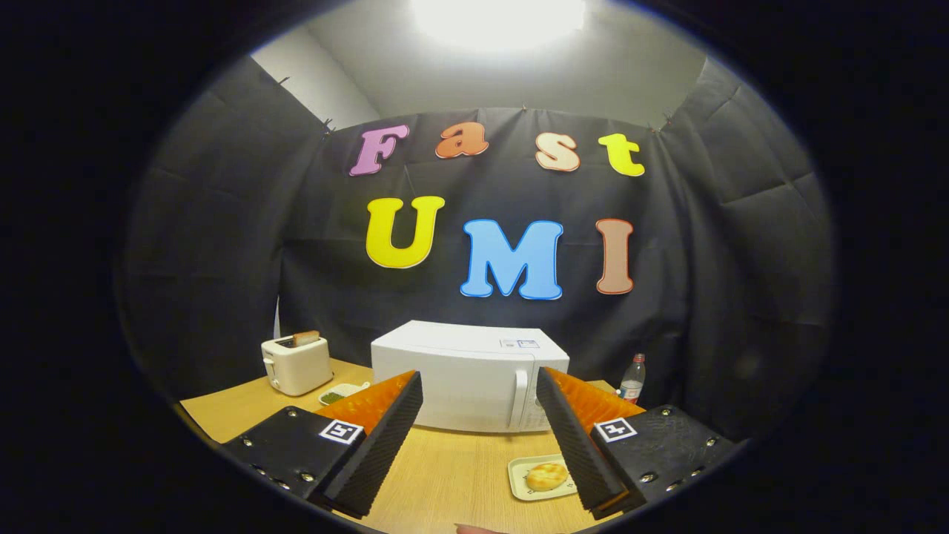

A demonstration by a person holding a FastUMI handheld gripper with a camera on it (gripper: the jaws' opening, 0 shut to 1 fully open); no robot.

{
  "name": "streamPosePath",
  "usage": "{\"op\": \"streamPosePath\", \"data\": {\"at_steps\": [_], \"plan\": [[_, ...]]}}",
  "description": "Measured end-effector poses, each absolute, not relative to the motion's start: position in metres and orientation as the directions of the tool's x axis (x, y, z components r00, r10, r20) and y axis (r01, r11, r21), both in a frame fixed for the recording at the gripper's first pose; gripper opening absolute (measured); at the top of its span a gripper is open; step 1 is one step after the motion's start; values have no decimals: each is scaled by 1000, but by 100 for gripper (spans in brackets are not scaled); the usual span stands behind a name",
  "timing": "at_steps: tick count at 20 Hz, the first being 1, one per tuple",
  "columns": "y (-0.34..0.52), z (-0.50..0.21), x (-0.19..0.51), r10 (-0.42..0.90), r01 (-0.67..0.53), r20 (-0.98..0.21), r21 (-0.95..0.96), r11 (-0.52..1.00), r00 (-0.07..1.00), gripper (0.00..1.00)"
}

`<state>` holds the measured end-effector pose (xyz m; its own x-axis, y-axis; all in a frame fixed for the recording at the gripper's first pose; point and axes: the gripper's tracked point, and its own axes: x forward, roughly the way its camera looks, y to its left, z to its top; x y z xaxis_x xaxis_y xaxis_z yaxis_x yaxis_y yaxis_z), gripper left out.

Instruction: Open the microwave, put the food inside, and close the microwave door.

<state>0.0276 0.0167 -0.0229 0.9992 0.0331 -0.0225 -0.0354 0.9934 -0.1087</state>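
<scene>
The microwave sits shut on the surface just beyond the wide-open, empty hand-held gripper, its rigid door probably best pulled by the vertical handle, while the soft-looking bun rides a light plate nearby.

The gripper has two wedge-shaped fingers whose inner faces are ribbed with fine ridges, and they stand wide apart with nothing between them. Each finger is fixed to a flat black mounting plate studded with small silver screws along its edges. A small square black-and-white marker sits on each plate next to the finger.
</scene>
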Motion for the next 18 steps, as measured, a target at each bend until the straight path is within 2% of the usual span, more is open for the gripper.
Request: {"op": "streamPosePath", "data": {"at_steps": [7,11,12,18], "plan": [[10,-26,62,66,-67,32,34,997,997,98],[-15,-36,81,-13,13,37,24,1000,999,97],[-16,-40,86,-19,18,35,25,1000,999,94],[-27,-63,123,-52,51,23,8,999,998,94]]}}
